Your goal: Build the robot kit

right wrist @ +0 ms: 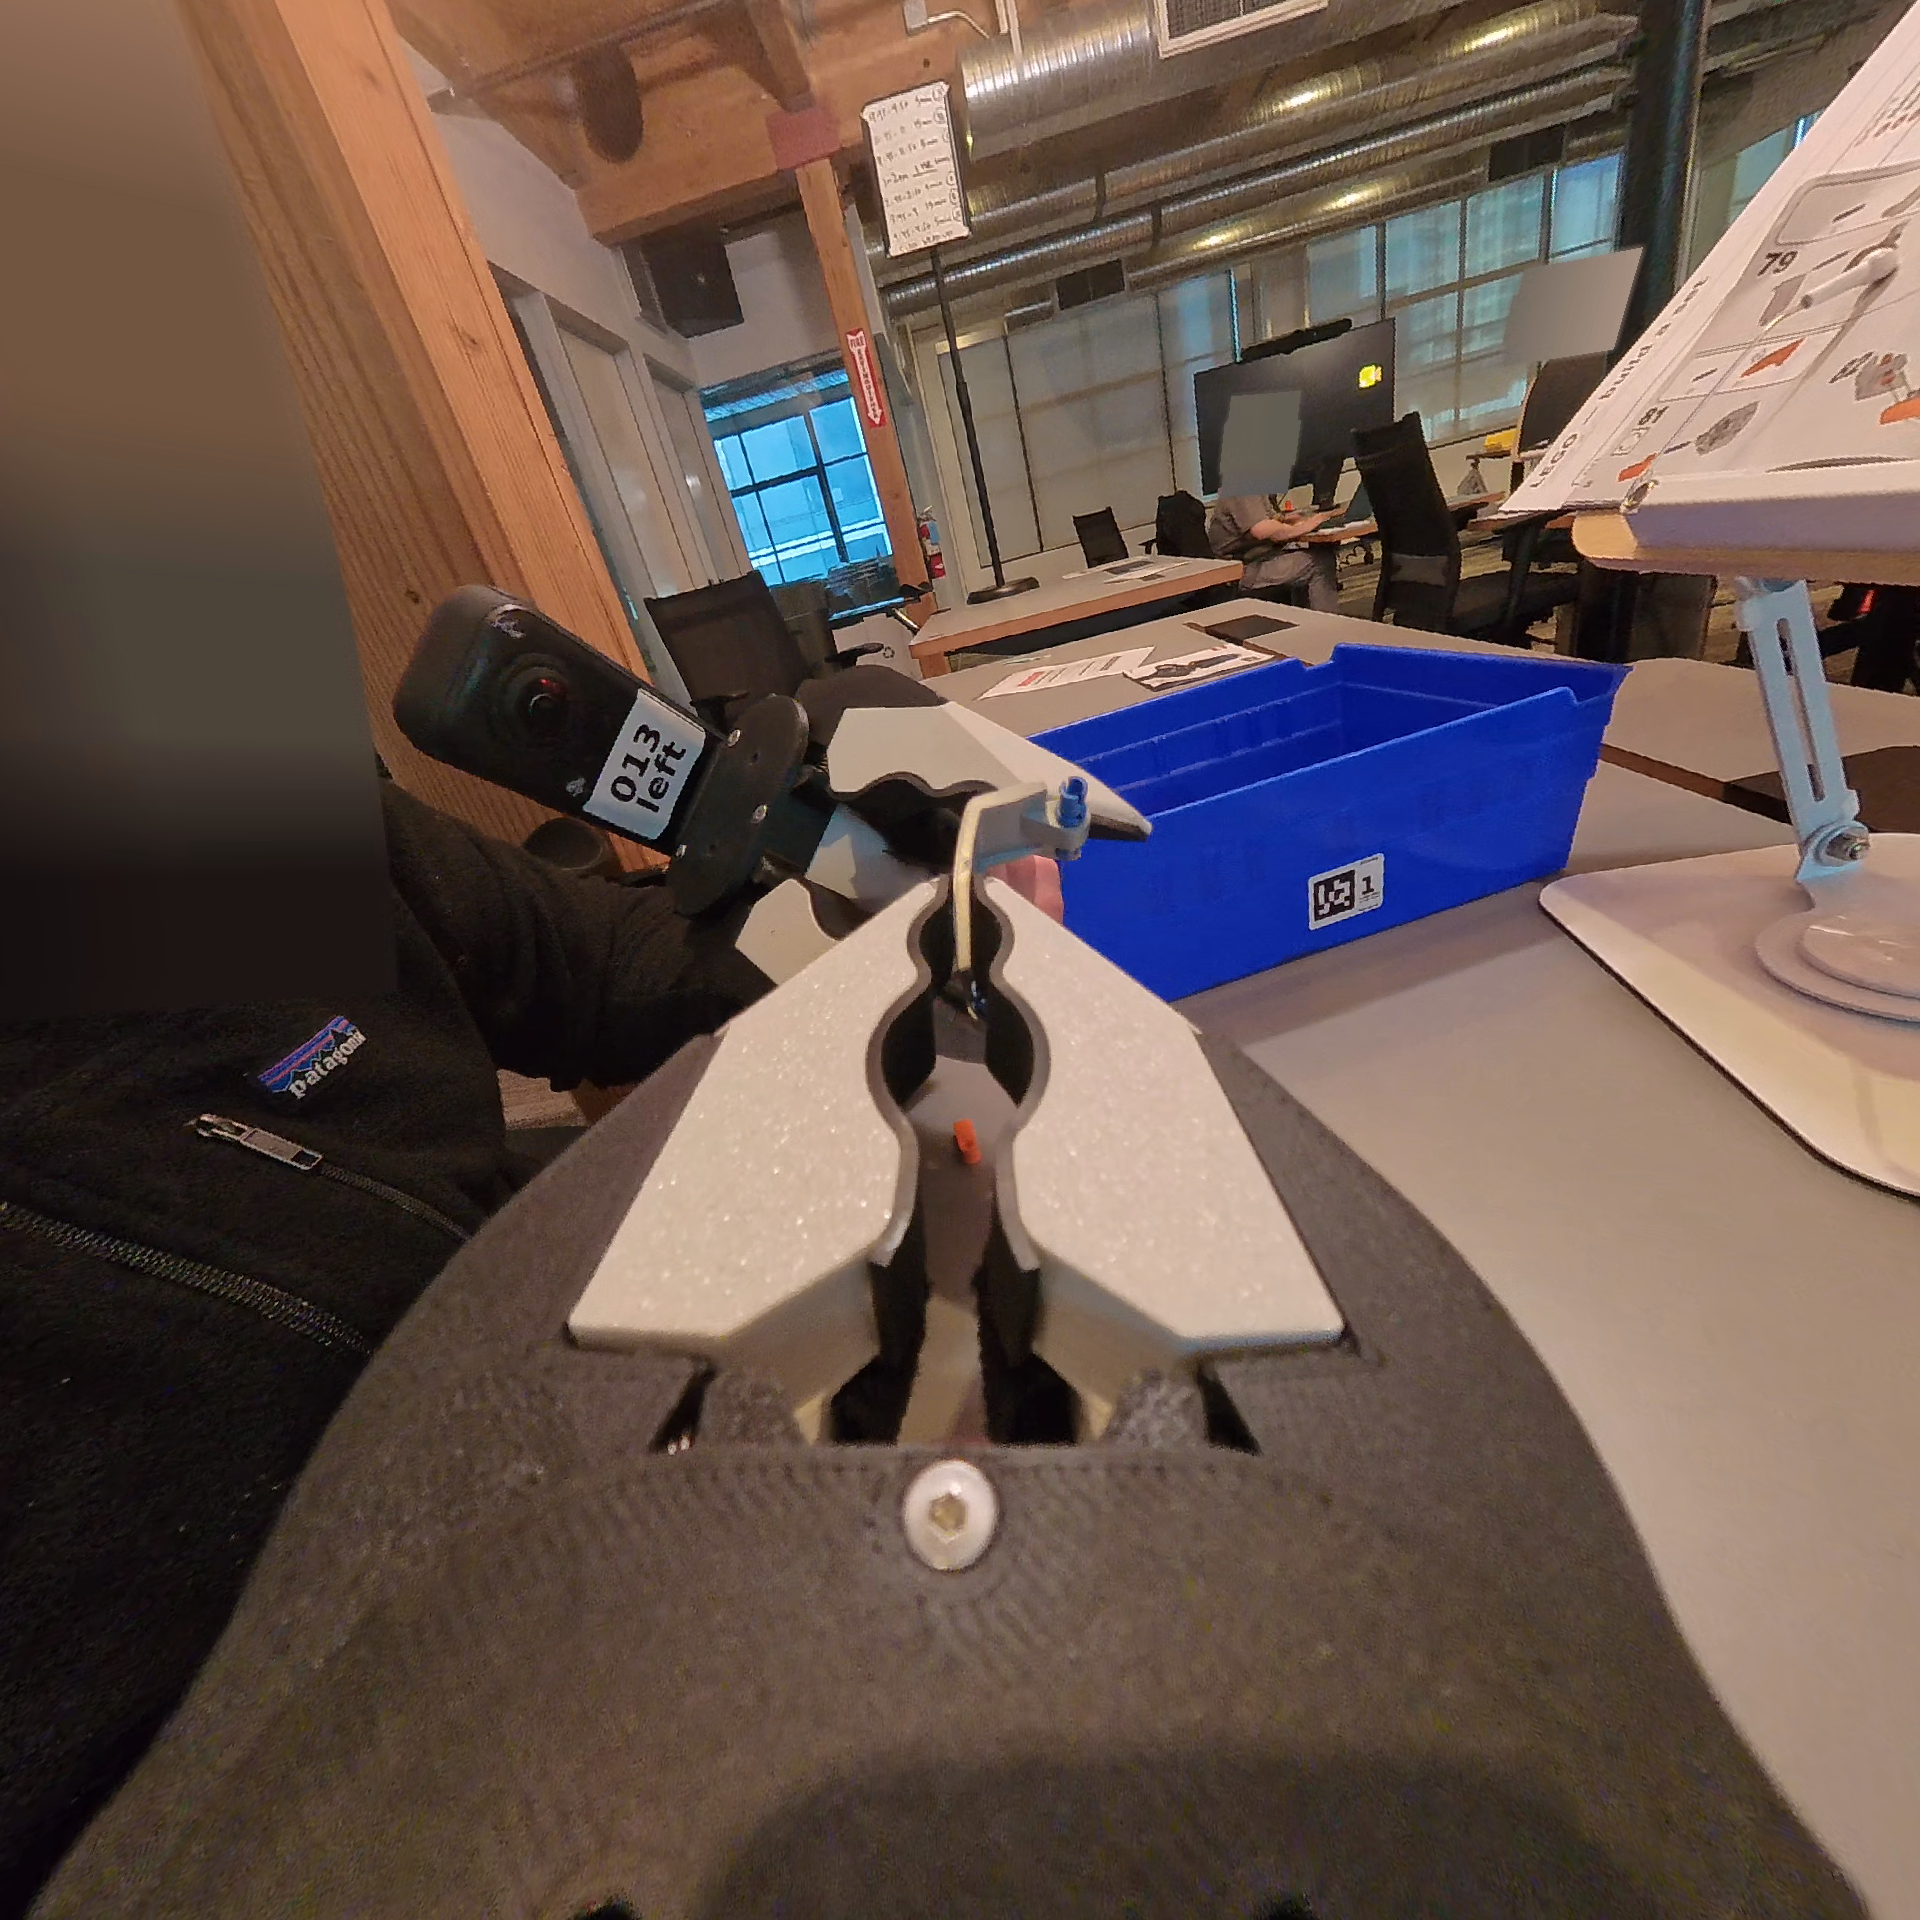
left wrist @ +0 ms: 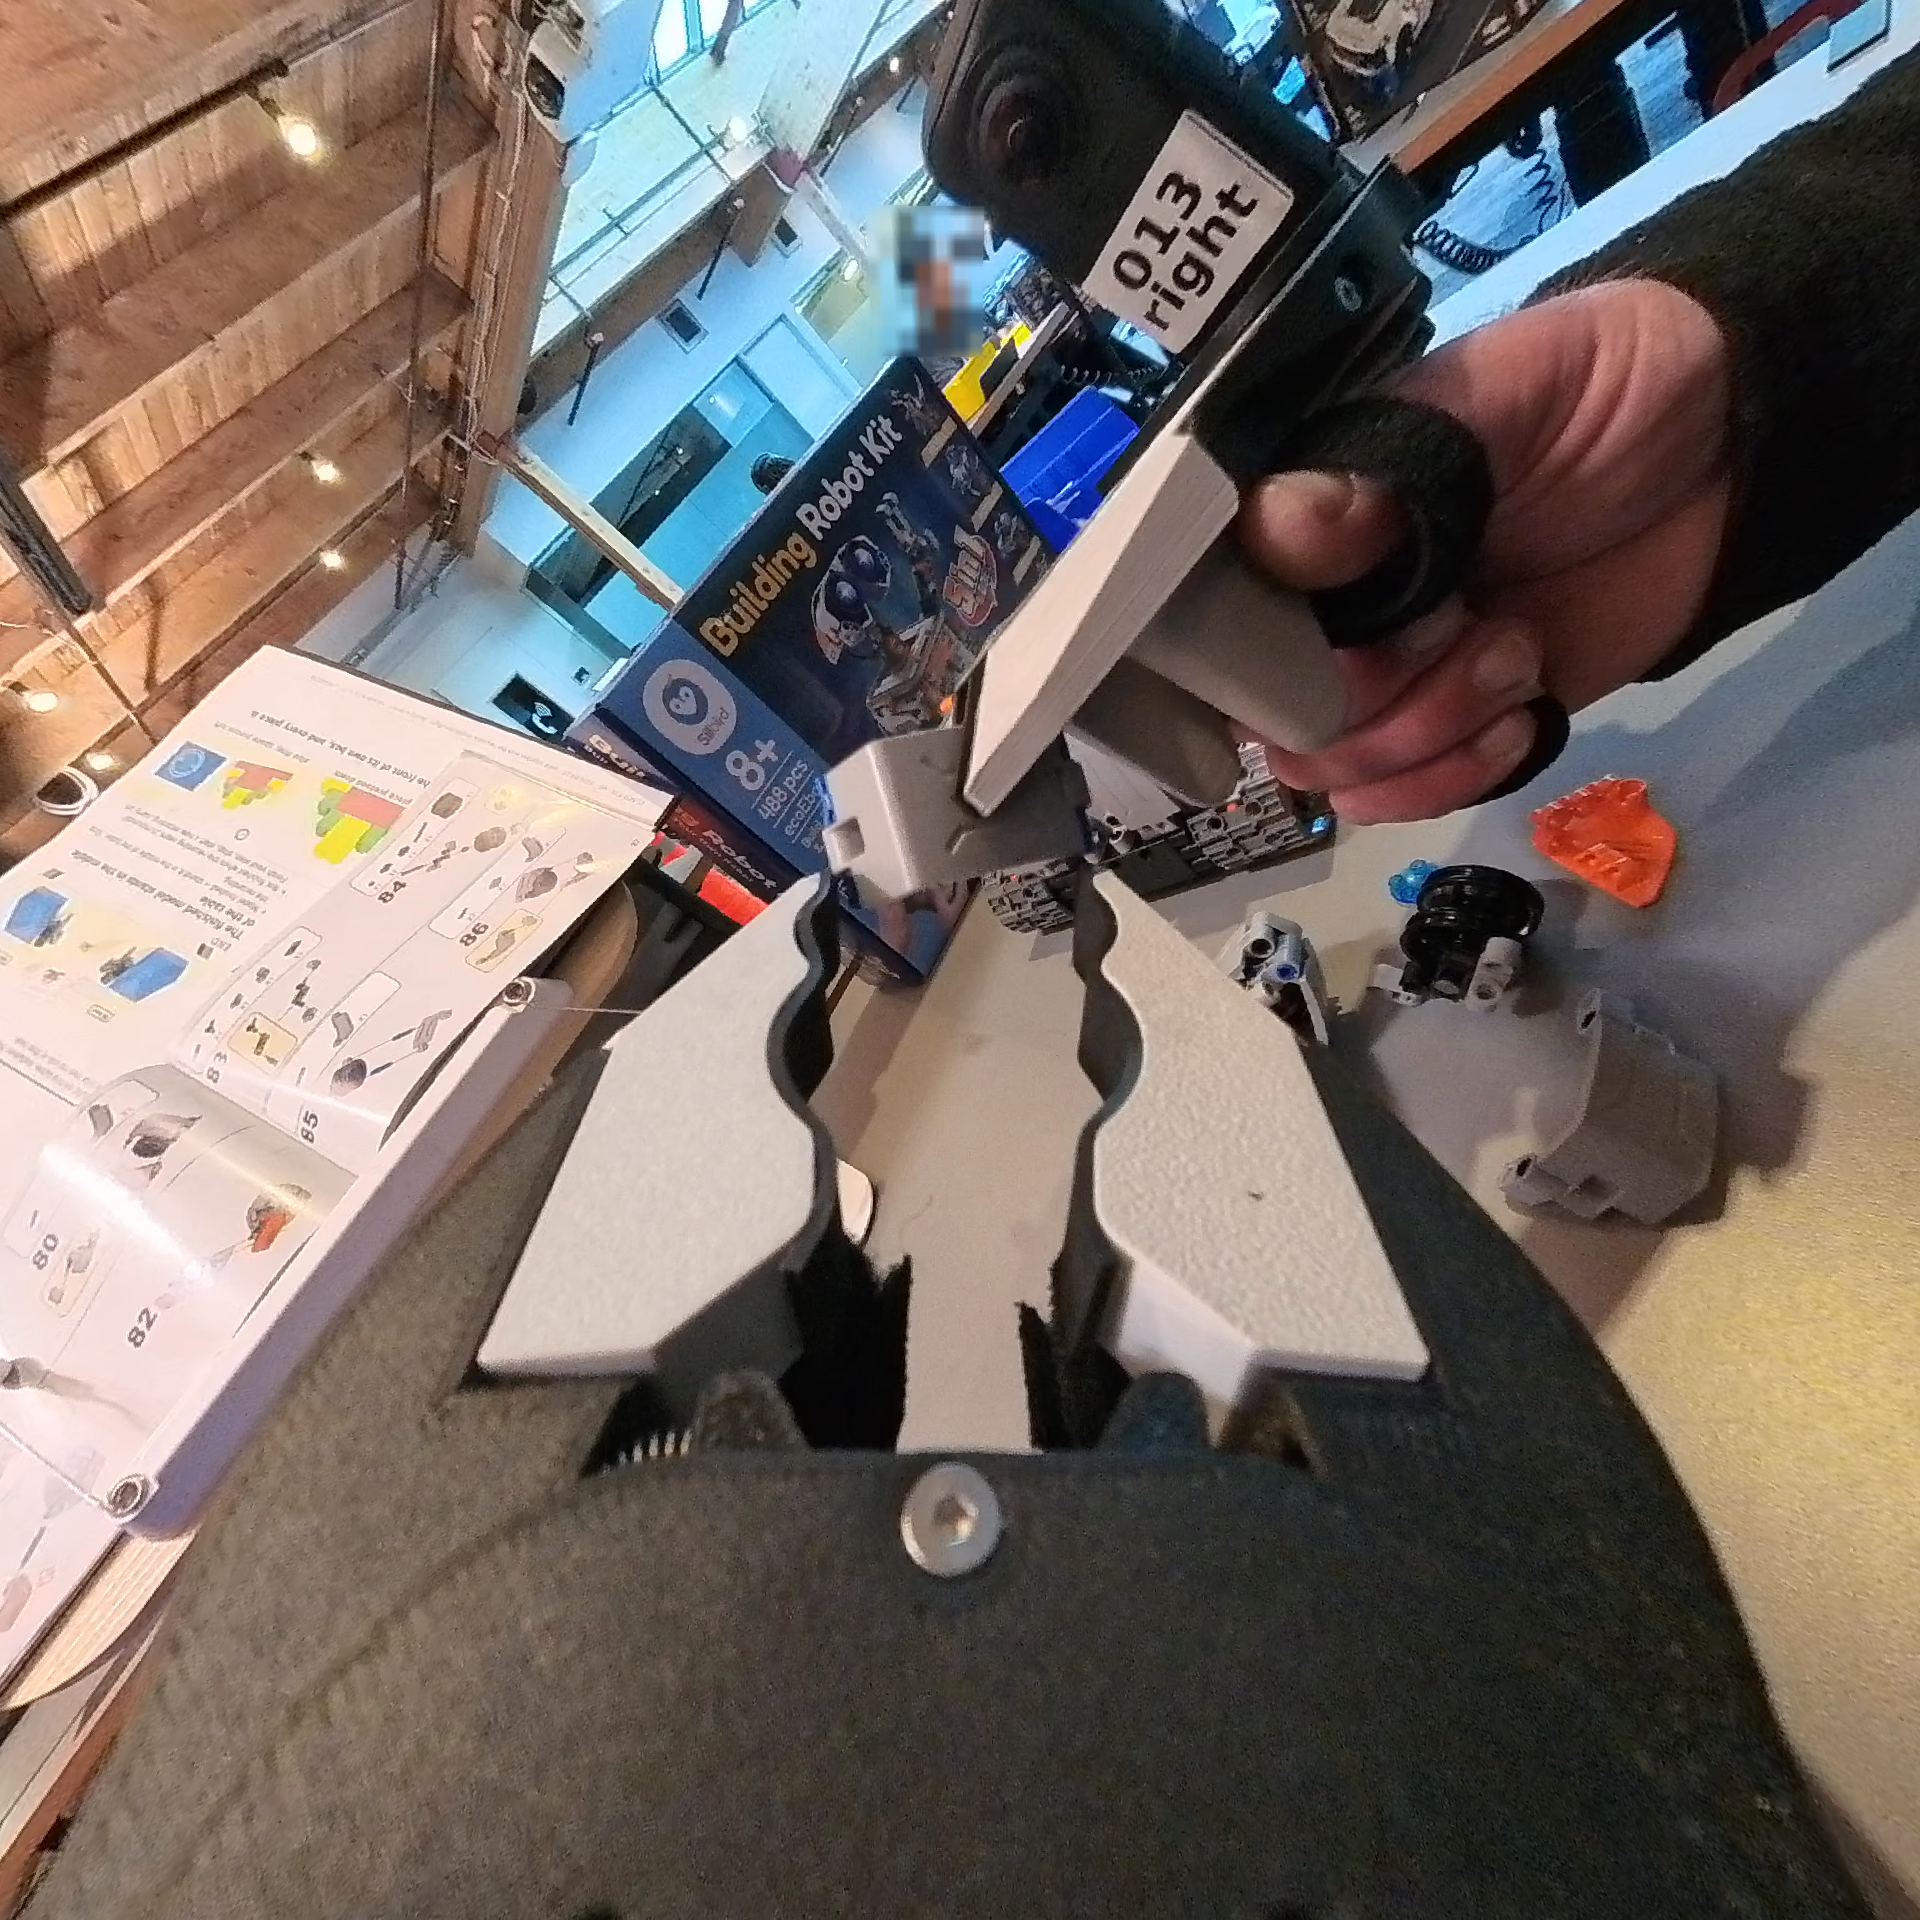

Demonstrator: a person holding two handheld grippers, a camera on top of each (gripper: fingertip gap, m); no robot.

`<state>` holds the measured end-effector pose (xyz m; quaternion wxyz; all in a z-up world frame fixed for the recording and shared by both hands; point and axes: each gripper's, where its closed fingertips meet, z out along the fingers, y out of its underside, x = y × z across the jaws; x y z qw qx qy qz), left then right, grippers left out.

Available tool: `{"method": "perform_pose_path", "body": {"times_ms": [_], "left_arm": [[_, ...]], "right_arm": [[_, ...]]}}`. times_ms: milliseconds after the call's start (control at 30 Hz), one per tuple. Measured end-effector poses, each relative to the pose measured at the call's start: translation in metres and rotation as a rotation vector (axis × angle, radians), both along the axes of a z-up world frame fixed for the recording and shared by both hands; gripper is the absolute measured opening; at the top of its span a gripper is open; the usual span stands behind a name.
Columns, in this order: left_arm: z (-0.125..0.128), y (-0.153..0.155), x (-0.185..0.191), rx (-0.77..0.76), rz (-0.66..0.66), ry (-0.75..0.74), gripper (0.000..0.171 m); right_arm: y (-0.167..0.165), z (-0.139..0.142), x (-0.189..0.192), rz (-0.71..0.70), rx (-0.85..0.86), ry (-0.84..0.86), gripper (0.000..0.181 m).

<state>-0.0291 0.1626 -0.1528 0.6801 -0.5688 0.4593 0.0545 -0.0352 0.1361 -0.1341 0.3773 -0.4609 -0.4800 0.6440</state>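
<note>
My right gripper (right wrist: 964, 920) is shut on a thin curved grey panel piece (right wrist: 968, 862) held up above the table. A small blue pin (right wrist: 1070, 795) sticks out of the panel's far end. In the left wrist view the right gripper (left wrist: 971, 800) comes in from the upper right and holds the same panel (left wrist: 899, 821). My left gripper (left wrist: 961, 894) is open, its tips just below and on either side of the panel. One of its fingers (right wrist: 935, 753) shows over the panel's far end in the right wrist view.
An instruction booklet (left wrist: 260, 987) stands on a stand at left, with a blue cardboard box (left wrist: 821, 623) behind. On the grey table lie a black tracked assembly (left wrist: 1216, 836), an orange piece (left wrist: 1605, 842), a black spring part (left wrist: 1465, 925) and a grey block (left wrist: 1610, 1132). A blue bin (right wrist: 1351, 821) stands beyond. Less than 4 cm separates the two grippers' tips. My left gripper's tips are some 12 cm from the grey block (left wrist: 1610, 1132).
</note>
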Motion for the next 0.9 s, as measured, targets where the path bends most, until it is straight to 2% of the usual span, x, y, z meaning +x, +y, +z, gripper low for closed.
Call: {"method": "perform_pose_path", "body": {"times_ms": [167,300,400,667,800,900], "left_arm": [[-0.001,0.001,0.0,-0.001,0.006,0.008,0.042],[-0.002,0.002,-0.003,-0.009,0.012,0.011,0.031],[-0.003,0.002,-0.002,-0.014,0.012,0.012,0.031],[0.001,0.001,-0.003,-0.03,-0.007,-0.029,0.039],[-0.005,0.005,-0.004,-0.055,0.007,-0.024,0.05],[-0.007,0.008,-0.004,-0.062,0.014,-0.023,0.052]], "right_arm": [[0.001,-0.003,-0.002,-0.01,0.0,-0.017,0.0],[0.001,-0.005,-0.002,-0.011,0.011,-0.031,0.0],[0.0,-0.005,-0.002,-0.026,0.042,-0.04,0.0],[0.007,0.001,0.002,-0.049,0.031,-0.014,0.0],[0.011,0.003,0.003,-0.047,-0.034,0.004,0.0],[0.015,0.006,0.002,-0.042,-0.134,0.024,0.0]]}}
